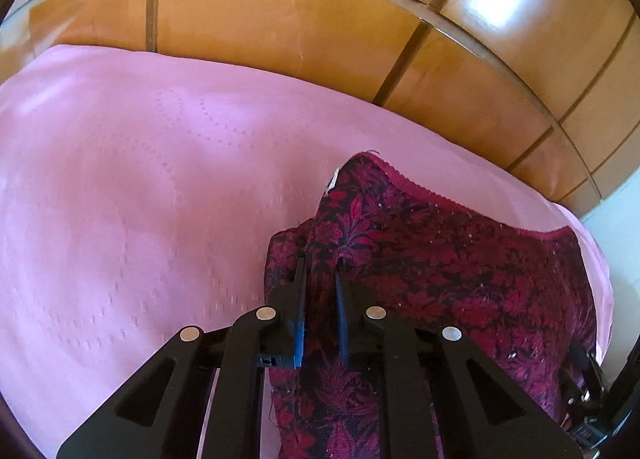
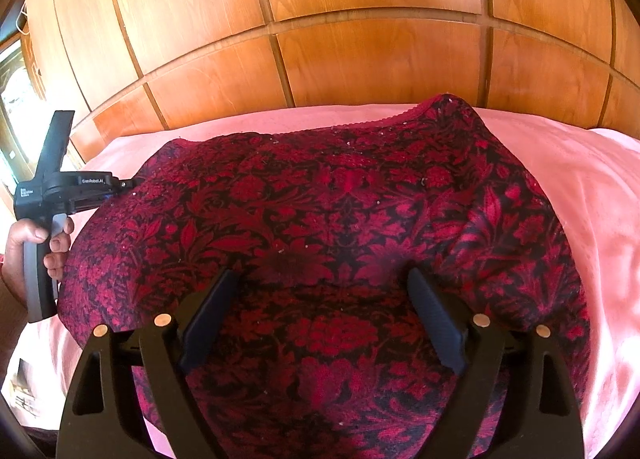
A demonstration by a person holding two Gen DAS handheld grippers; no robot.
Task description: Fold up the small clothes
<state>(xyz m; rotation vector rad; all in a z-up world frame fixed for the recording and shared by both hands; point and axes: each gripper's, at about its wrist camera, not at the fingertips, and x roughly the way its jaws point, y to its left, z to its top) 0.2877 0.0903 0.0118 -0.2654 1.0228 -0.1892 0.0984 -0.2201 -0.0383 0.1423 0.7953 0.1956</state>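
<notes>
A dark red and black floral garment lies spread on a pink bedcover. In the left wrist view the garment lies at the right, with a scalloped red hem along its far edge. My left gripper is shut on a fold of the garment's left edge. It also shows in the right wrist view, held by a hand at the garment's left side. My right gripper is open, its fingers spread wide just above the cloth's near middle.
A glossy wooden panelled wall rises right behind the bed. The pink bedcover stretches bare to the left of the garment. A window shows at the far left.
</notes>
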